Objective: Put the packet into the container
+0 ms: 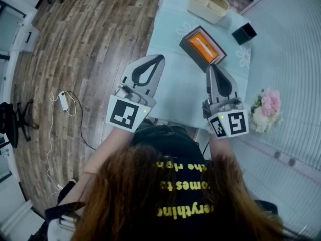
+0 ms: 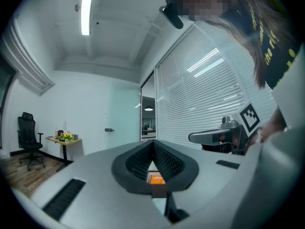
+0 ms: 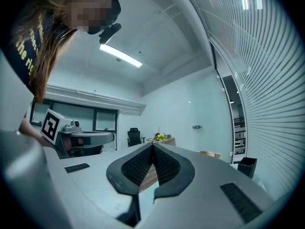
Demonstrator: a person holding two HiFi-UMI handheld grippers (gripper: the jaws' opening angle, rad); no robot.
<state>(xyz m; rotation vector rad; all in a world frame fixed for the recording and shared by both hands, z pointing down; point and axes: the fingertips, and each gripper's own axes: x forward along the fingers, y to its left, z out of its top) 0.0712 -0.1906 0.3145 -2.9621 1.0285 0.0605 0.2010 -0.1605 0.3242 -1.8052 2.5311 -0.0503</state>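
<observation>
Jaws of the left gripper (image 2: 153, 144) hide all but a sliver of the orange packet (image 2: 156, 178).

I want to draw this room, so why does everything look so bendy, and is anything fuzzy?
Head view: the wide lens bows the floorboards and the table; the hair near the camera is soft. Left gripper view: dark rounded corners, and the ceiling light glares white. Right gripper view: the blinds curve like a bowl.

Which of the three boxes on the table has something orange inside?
The middle, brown box; the beige box and black box show no orange.
</observation>
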